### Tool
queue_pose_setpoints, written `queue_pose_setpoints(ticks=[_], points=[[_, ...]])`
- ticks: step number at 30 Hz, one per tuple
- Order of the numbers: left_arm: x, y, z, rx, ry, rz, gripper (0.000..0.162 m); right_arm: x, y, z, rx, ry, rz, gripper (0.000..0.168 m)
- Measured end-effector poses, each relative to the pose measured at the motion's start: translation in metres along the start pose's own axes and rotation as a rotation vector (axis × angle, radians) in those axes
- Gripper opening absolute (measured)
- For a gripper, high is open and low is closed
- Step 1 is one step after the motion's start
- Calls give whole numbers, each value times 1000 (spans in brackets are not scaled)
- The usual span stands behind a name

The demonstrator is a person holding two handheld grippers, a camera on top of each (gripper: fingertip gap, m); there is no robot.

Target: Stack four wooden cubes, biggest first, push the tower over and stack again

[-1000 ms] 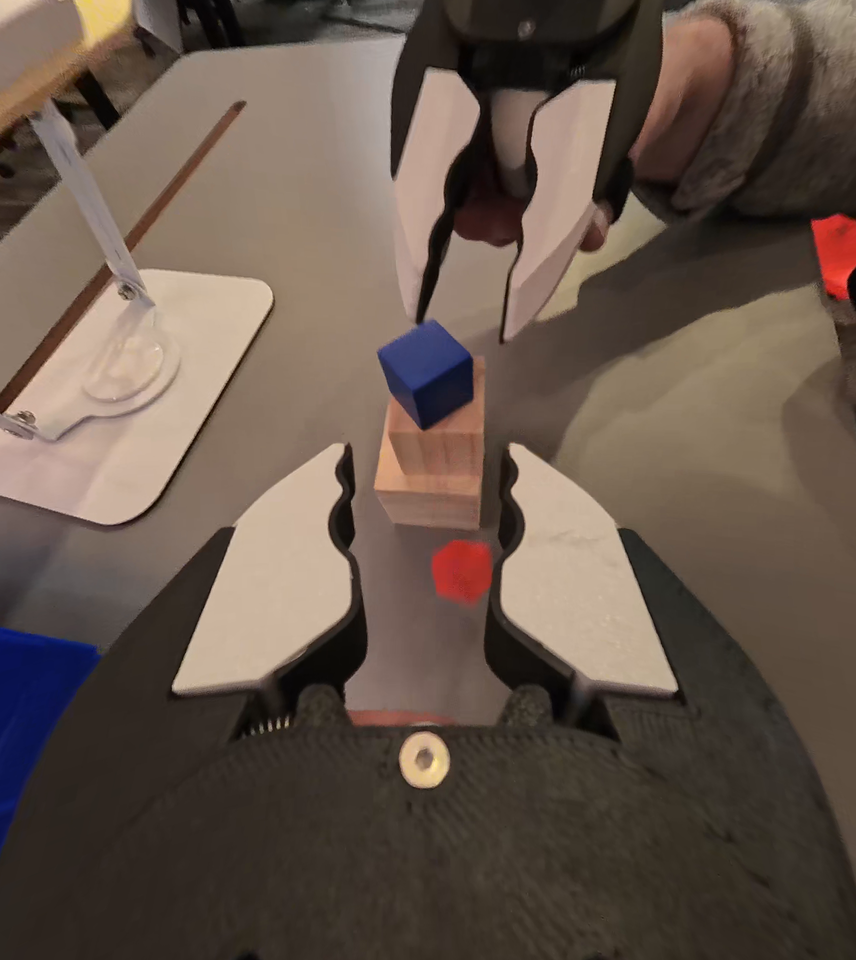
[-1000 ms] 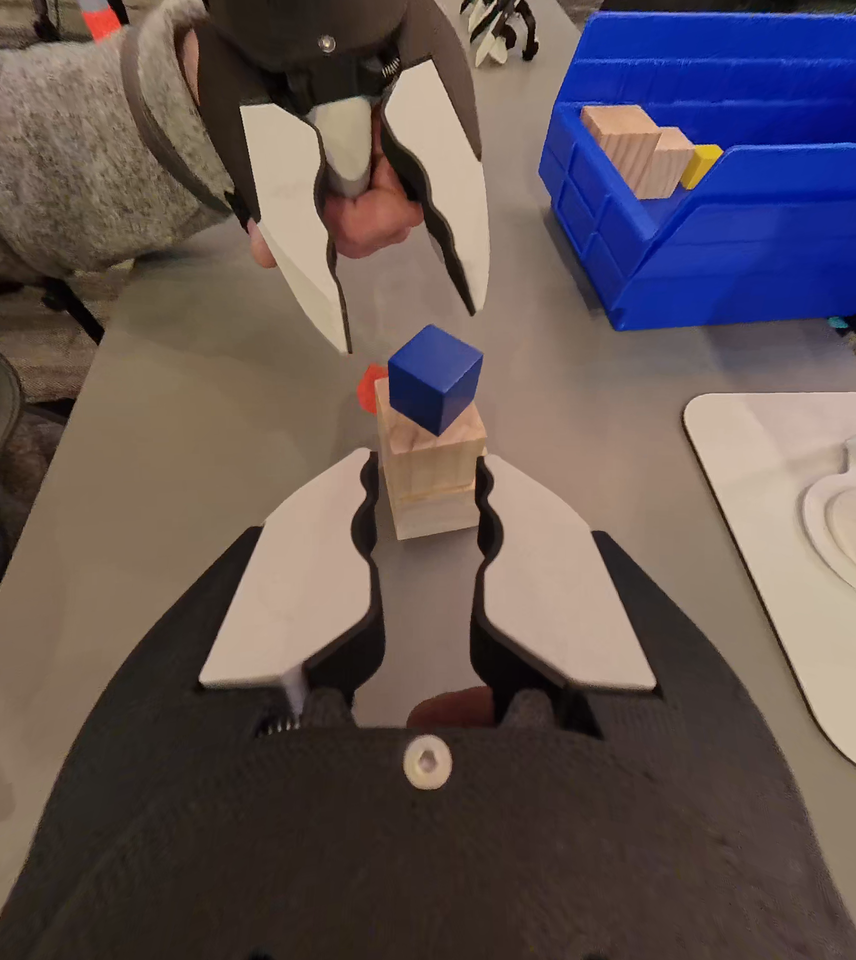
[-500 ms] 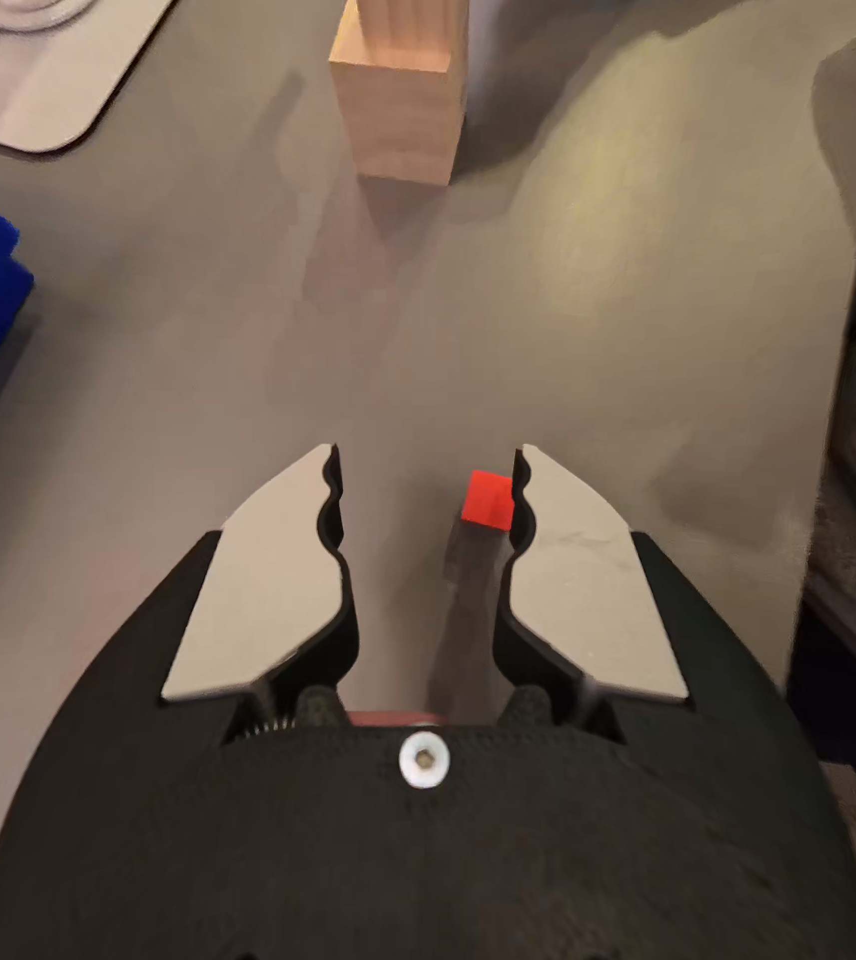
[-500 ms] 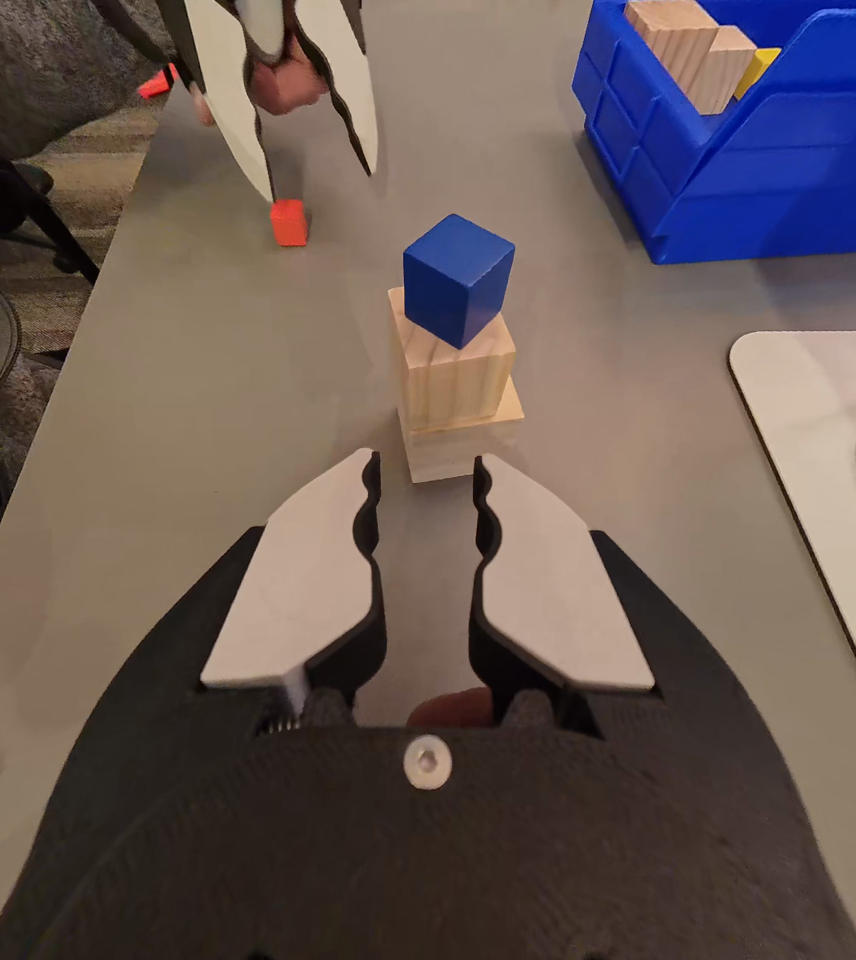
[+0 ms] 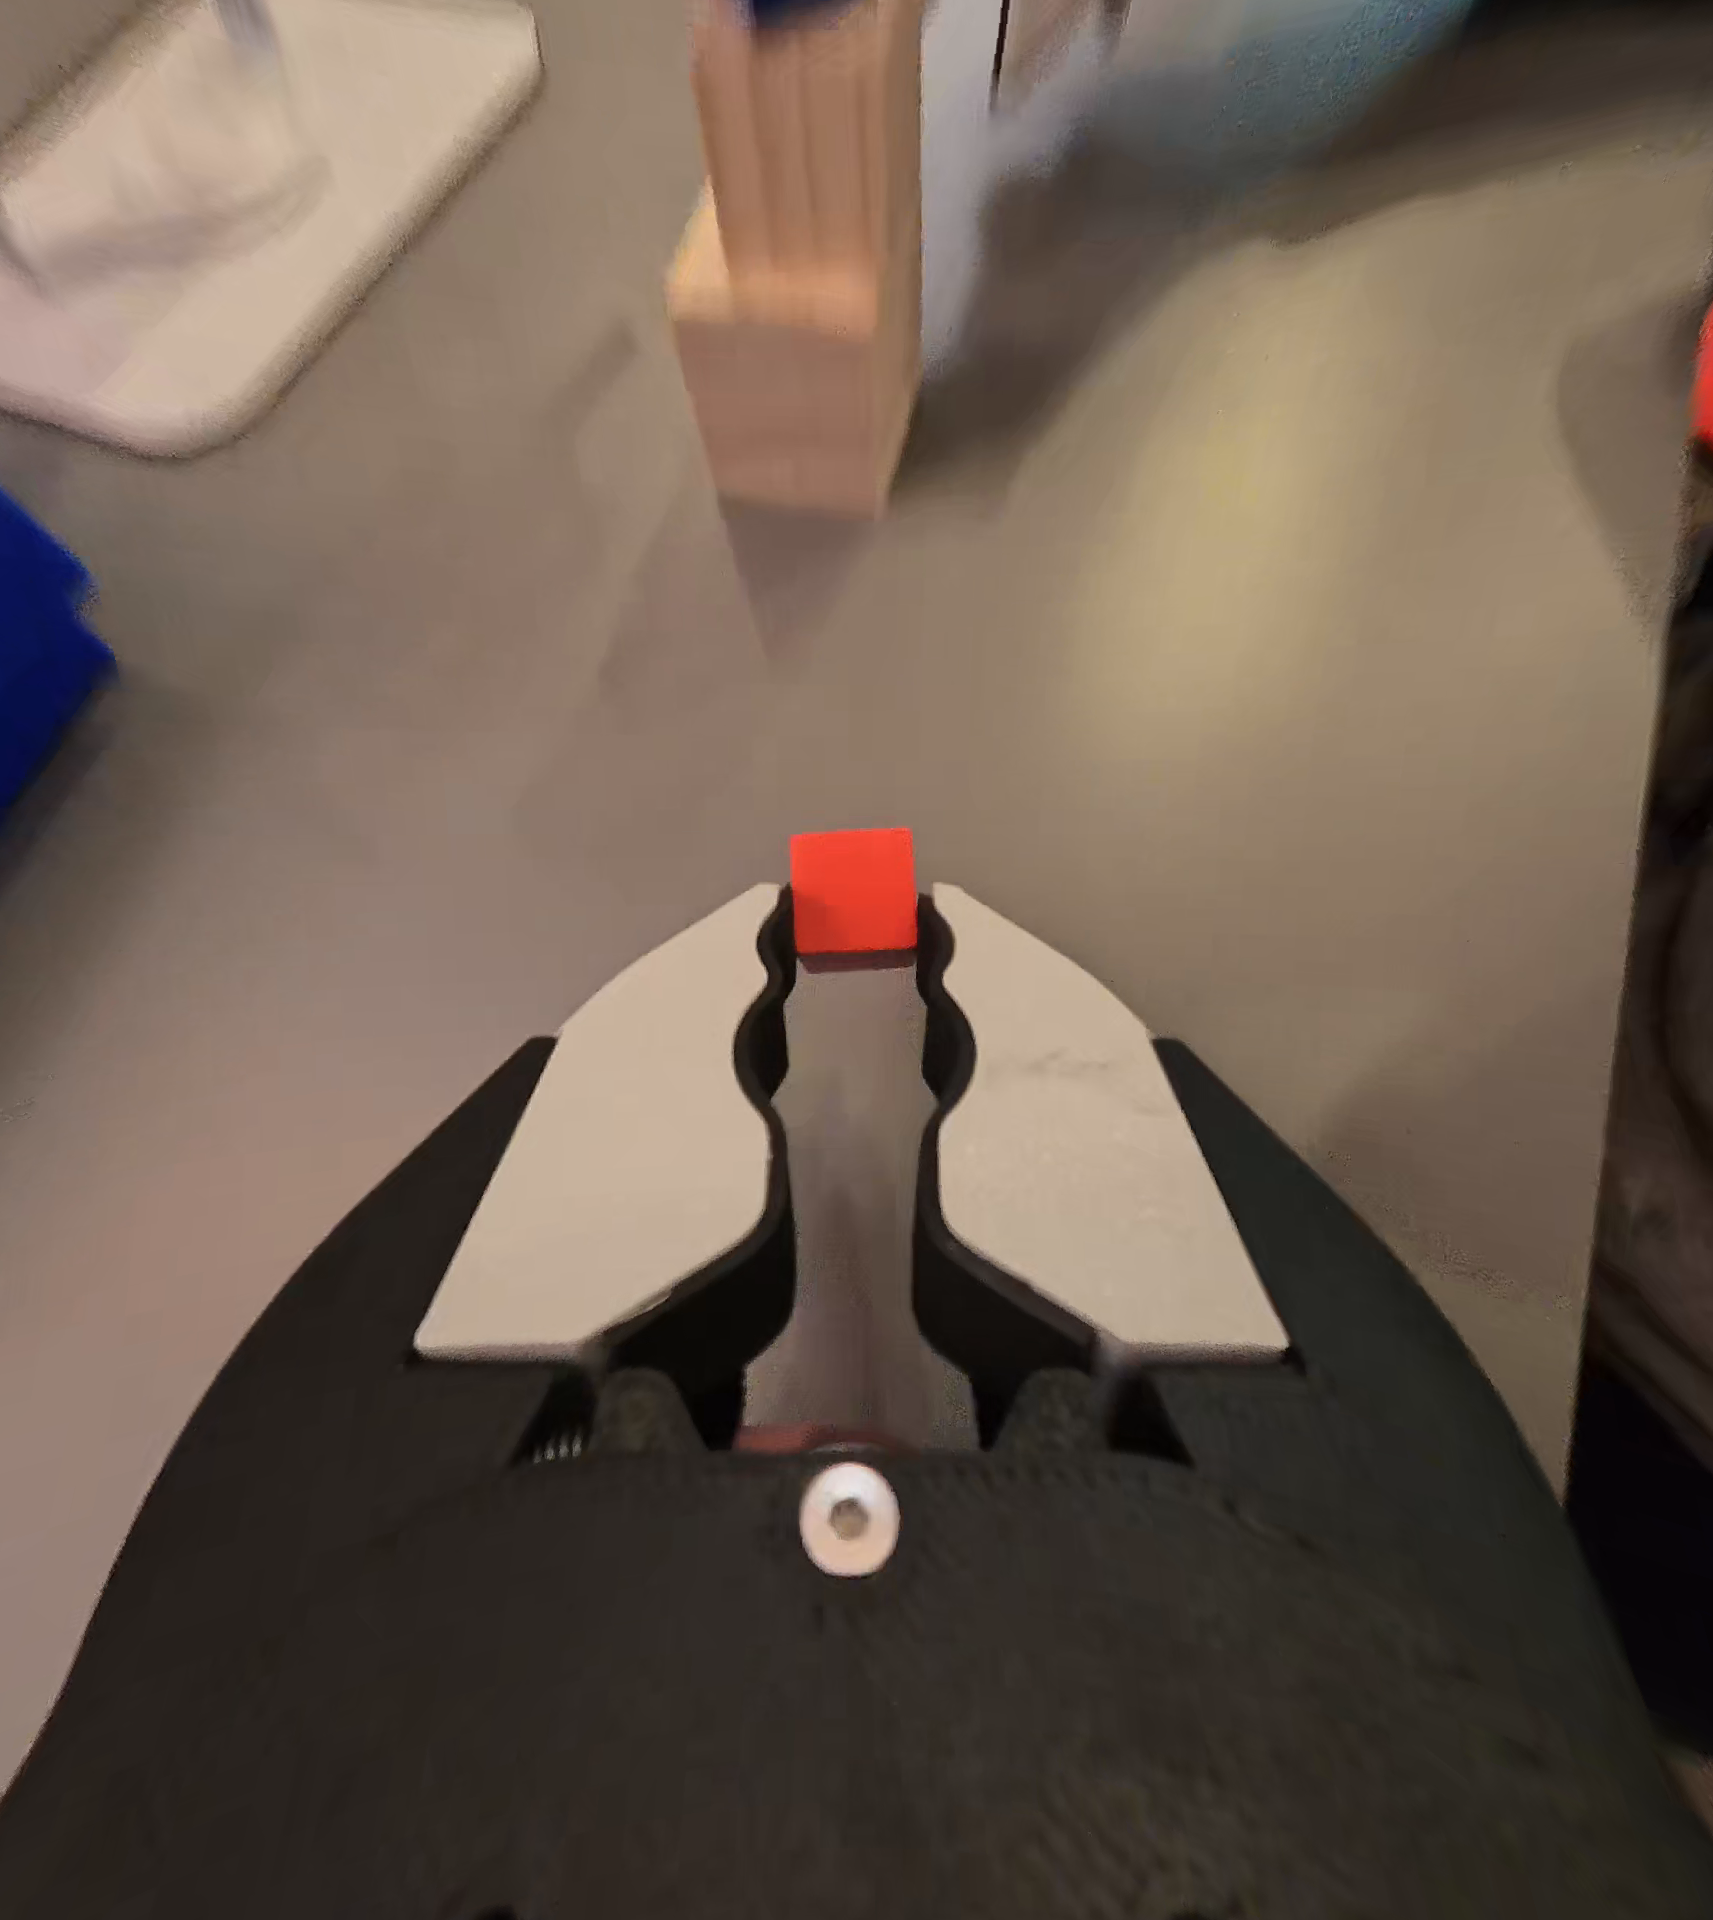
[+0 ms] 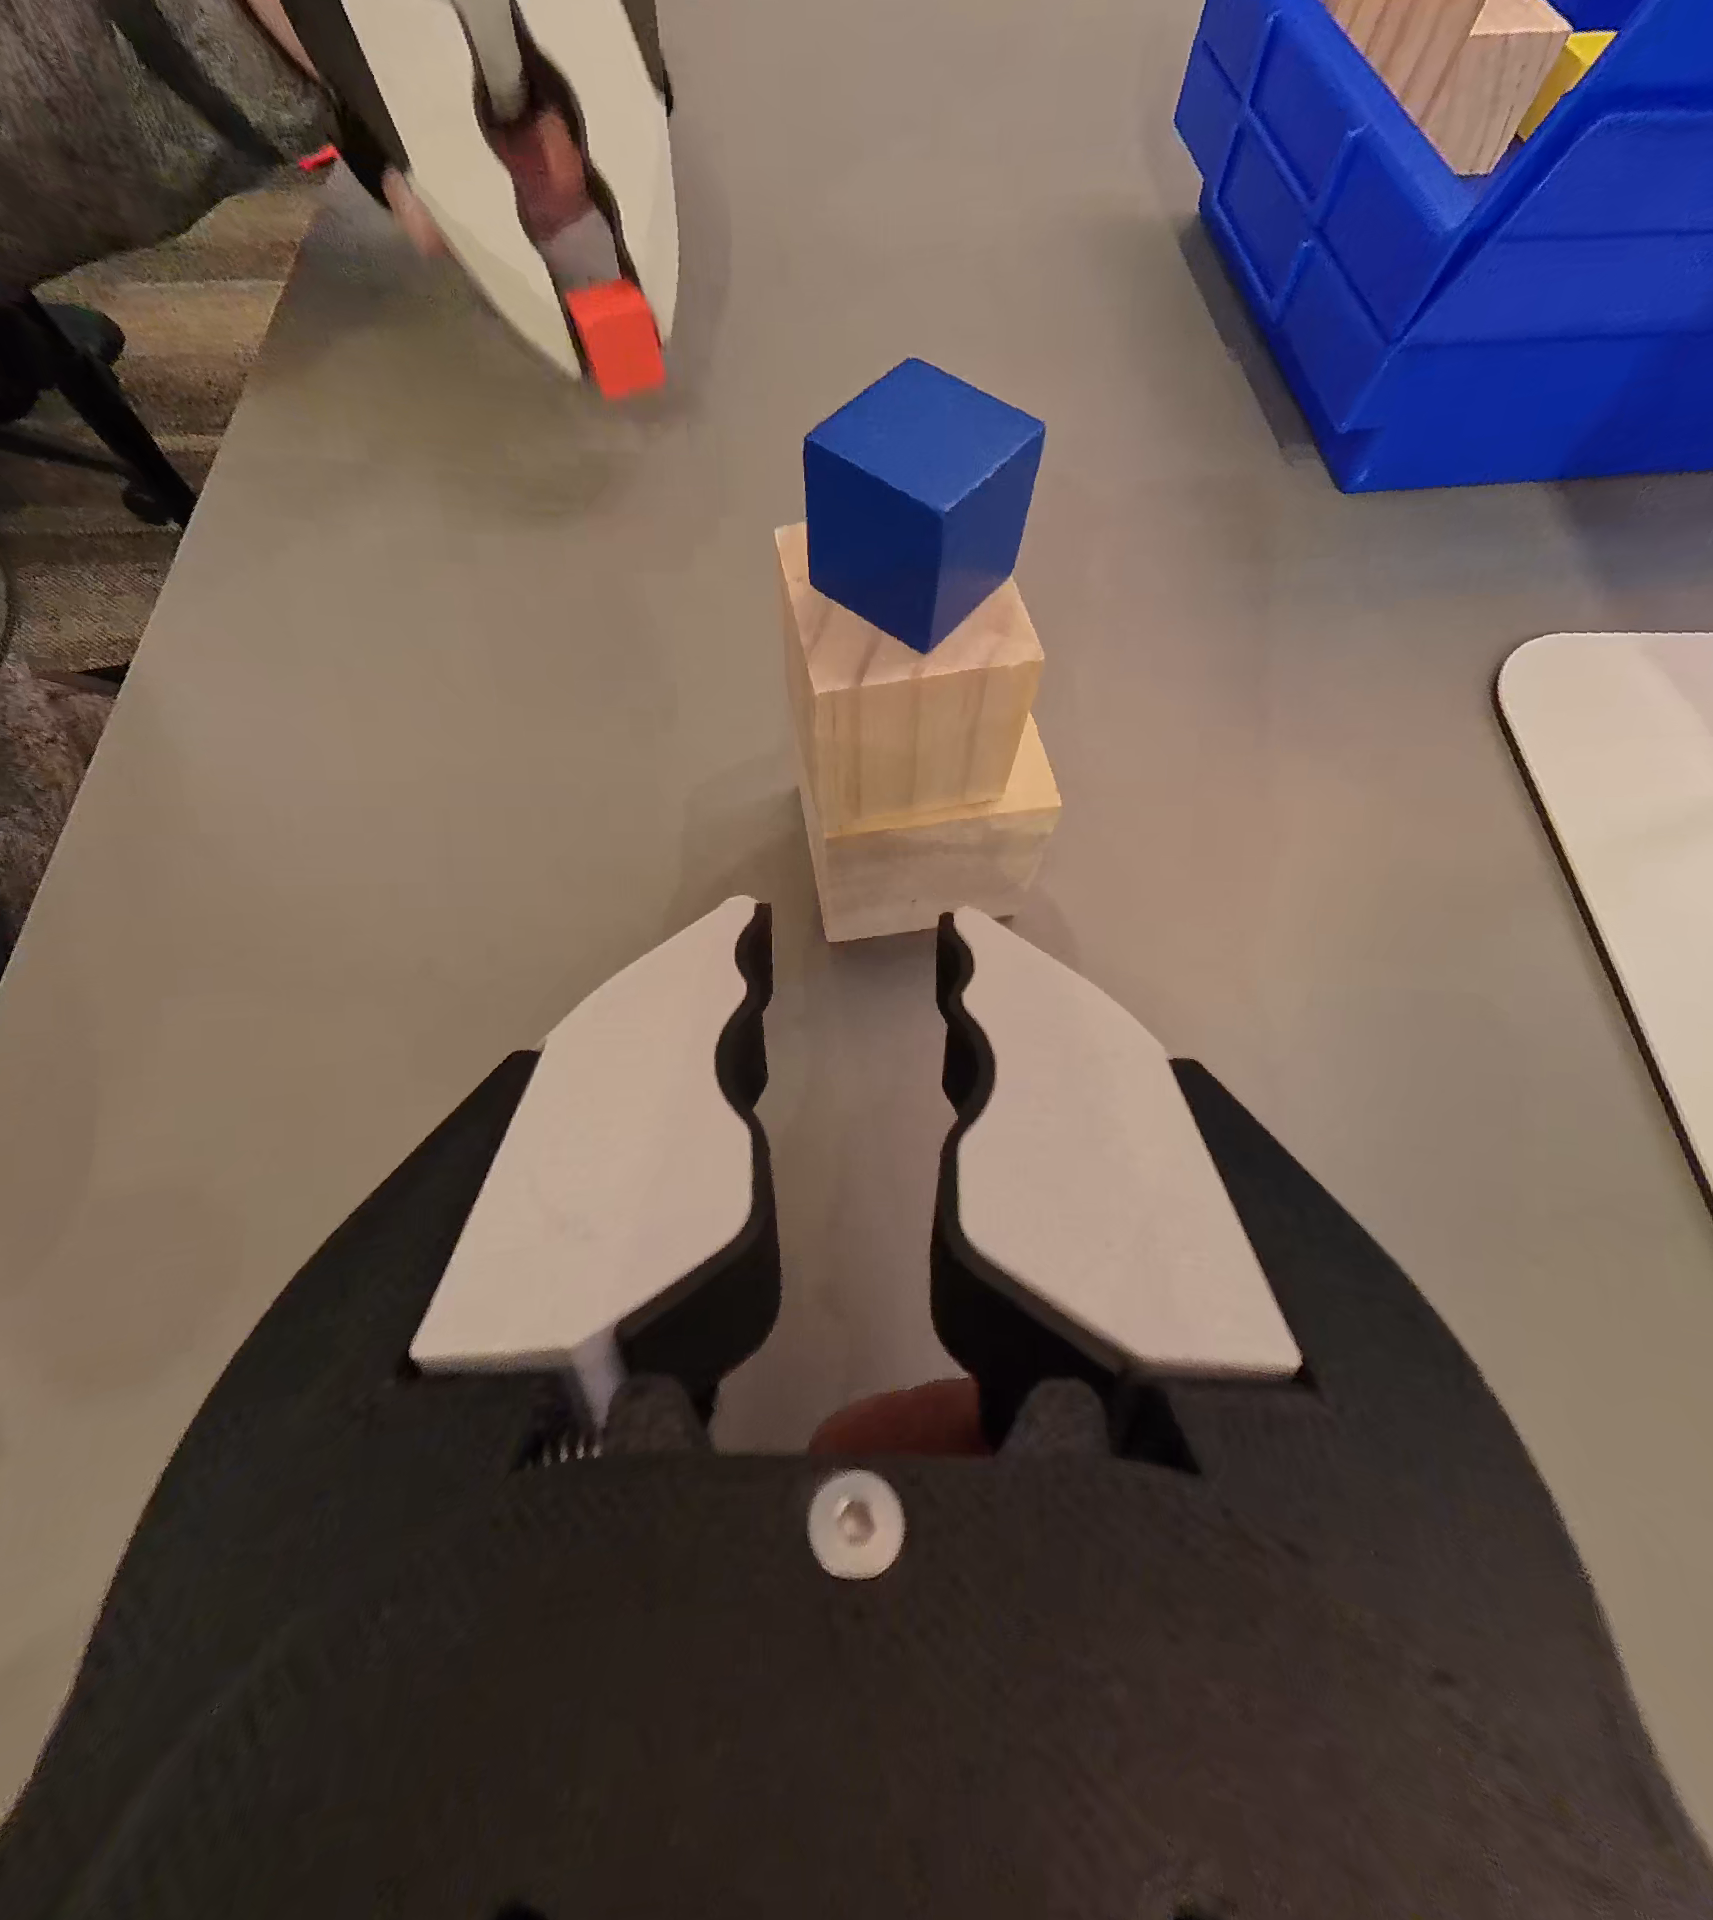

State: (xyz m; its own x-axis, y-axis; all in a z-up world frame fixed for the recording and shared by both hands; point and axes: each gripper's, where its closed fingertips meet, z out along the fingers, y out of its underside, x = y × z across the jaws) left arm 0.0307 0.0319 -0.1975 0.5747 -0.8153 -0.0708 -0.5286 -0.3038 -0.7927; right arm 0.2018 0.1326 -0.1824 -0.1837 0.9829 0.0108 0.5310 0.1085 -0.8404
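A tower stands mid-table: a blue cube (image 6: 919, 499), turned askew, on a middle wooden cube (image 6: 919, 707) on a larger bottom wooden cube (image 6: 935, 862). In the blurred left wrist view the tower (image 5: 800, 312) is ahead, its top cut off. My left gripper (image 5: 852, 904) is shut on a small red cube (image 5: 852, 888) at its fingertips. It also shows in the right wrist view (image 6: 613, 343), beyond and left of the tower, low over the table. My right gripper (image 6: 852, 920) is open and empty, tips just short of the bottom cube.
A blue bin (image 6: 1506, 260) at the back right holds wooden cubes (image 6: 1434, 73) and a yellow piece (image 6: 1558, 62). A white base plate (image 6: 1683, 831) lies at the right. The table edge (image 6: 208, 499) runs along the left, near a person's grey sleeve (image 6: 52, 125). Across from one pair of fingers to the other is roughly 20 centimeters. My right gripper's tips are some 20 centimeters from the white base plate (image 6: 1683, 831). It is also in sight in the left wrist view (image 5: 254, 295).
My left gripper moved back from the tower to the red cube and closed on it. My right gripper drew back a little from the tower and stays open.
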Motion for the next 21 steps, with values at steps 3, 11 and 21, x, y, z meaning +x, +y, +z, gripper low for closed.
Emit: queue_pose_setpoints(ticks=[3, 11, 21], points=[[-6, -70, 11, 103, -1, 92, 21, 0, 4, 2, -14, -6, -5, 31], [-9, -166, 68, 36, 94, 251, 21, 1, 9, 4, -24, -8, -10, 30], [-19, -157, 83, -23, 141, 183, 55, -1, 9, 4, -30, -11, -16, 31]])
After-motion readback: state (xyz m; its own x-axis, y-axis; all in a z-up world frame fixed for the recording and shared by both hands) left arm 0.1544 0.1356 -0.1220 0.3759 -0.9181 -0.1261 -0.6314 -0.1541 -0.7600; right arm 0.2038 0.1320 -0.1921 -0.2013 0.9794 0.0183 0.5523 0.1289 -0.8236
